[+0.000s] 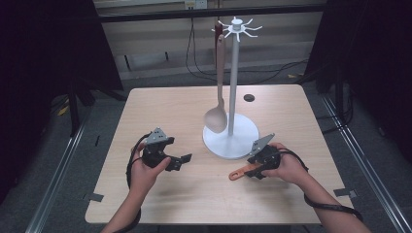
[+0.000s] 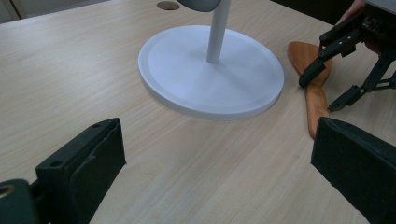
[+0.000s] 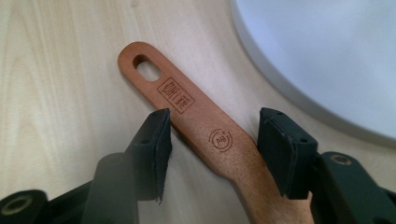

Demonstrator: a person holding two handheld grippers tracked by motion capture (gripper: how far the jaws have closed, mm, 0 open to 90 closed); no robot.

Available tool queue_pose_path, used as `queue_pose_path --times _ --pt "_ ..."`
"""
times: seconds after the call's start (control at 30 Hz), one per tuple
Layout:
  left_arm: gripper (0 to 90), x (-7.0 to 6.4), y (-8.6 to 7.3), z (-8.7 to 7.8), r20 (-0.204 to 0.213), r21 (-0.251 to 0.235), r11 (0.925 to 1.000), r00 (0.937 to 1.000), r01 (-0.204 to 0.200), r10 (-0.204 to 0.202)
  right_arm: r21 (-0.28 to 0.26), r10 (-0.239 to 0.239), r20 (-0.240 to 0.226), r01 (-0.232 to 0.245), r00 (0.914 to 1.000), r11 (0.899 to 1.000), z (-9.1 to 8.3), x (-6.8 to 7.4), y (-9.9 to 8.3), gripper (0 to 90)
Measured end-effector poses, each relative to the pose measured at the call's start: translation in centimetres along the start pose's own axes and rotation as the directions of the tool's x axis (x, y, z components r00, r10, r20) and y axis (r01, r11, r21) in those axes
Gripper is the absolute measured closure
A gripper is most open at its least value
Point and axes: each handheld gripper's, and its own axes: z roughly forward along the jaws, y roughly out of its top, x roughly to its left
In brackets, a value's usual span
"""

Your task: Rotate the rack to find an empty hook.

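My right gripper [image 3: 212,140] is lowered over a wooden spatula [image 3: 205,135] lying flat on the worktop [image 1: 160,104]. Its fingers [image 3: 149,149] are spread and straddle the handle, one on each side, with a gap to the wood on both; nothing is pinched yet. The hanging hole at the handle's end lies just beyond the fingertips, away from my hand. In the high view the spatula [image 1: 239,172] sticks out from under the right gripper [image 1: 260,162], just beside the round base of the white utensil stand [image 1: 233,87].

My left gripper [image 1: 170,158] is idle near the worktop, its fingers [image 2: 86,161] spread wide and holding nothing; the stand base [image 2: 210,70] lies ahead of them.

One pale spoon [image 1: 217,114] already hangs from a hook at the top of the stand, its bowl close to the pole. I judge the work about half done: the spoon is hung, while the spatula remains on the worktop. What is left is to close on the handle, lift it, and thread the hole onto a free hook.
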Motion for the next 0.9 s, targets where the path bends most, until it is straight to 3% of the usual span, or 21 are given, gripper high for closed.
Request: queue_pose_path --times 0.2,0.4,0.47,0.67,0.87,0.9 --pt "2.7 -0.1 0.1 0.0 -0.004 -0.005 1.0000 1.0000 0.004 -0.004 0.072 0.026 -0.010 -0.025 0.9996 0.997 -0.5 0.6 0.3 54.5" --pt "2.7 -0.2 0.1 0.1 -0.001 -0.002 1.0000 1.0000 -0.001 0.001 0.129 0.015 0.000 -0.015 0.9999 0.992 -0.6 1.2 0.8 63.4" --pt "2.7 -0.2 0.0 0.1 -0.001 0.002 1.0000 1.0000 0.005 -0.005 0.155 0.029 0.008 -0.030 0.9996 0.988 -0.6 1.5 1.0 63.7" --pt "2.7 -0.1 0.0 0.1 0.000 -0.001 1.0000 1.0000 0.006 -0.006 0.207 0.015 0.015 -0.018 0.9998 0.978 -0.5 1.7 1.7 62.9" --pt "2.7 -0.1 0.0 0.0 -0.005 0.005 1.0000 1.0000 0.003 -0.003 0.274 -0.026 0.013 0.022 0.9996 0.961 -0.2 1.6 2.6 60.3" --pt "2.7 -0.1 0.0 0.0 -0.002 0.000 1.0000 1.0000 0.004 -0.004 0.281 -0.016 0.010 0.013 0.9998 0.960 -0.2 1.6 2.7 60.3"
